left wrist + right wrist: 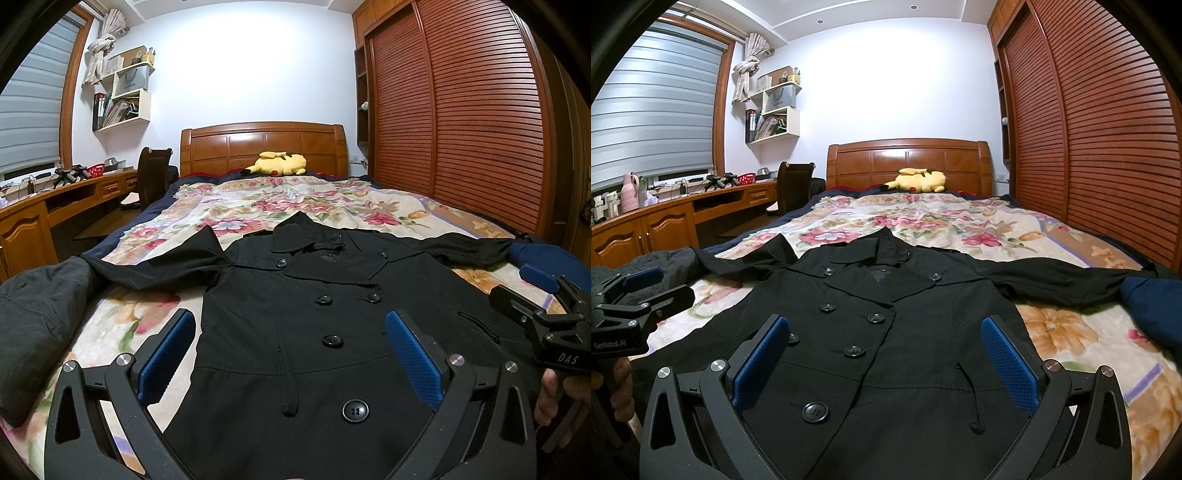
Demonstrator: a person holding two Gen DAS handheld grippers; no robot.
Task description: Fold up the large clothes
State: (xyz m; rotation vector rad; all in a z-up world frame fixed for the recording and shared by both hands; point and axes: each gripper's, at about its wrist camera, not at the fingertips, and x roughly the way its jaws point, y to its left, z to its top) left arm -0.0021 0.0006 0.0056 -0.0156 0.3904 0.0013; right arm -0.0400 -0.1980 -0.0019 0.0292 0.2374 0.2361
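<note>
The left gripper [291, 354] hovers low over the hem end of a black double-breasted coat [314, 332], its blue-padded fingers [166, 358] spread wide with nothing held between them; a large black button [355, 410] lies just below the gap. The right gripper [886, 362] sits beside it in the same posture, jaws fully apart and empty, above the coat's front panel and a pocket flap [975, 395]. Each claw shows at the edge of the other's view, gripped by a hand [554, 398]. The coat lies face up and buttoned on the floral bedspread [960, 221], collar [306, 236] pointing away from the claws, both sleeves stretched out to either side. Beyond the left sleeve, to the left of the left claw, a grey-black garment [33, 317] is bunched up; past the right sleeve a dark blue cloth [1152, 306] rests at the bed's edge. Farther ahead a yellow plush toy [919, 181] lies against the wooden headboard [908, 158], with a desk [665, 221] off to the left and a slatted wardrobe [1089, 129] to the right.
</note>
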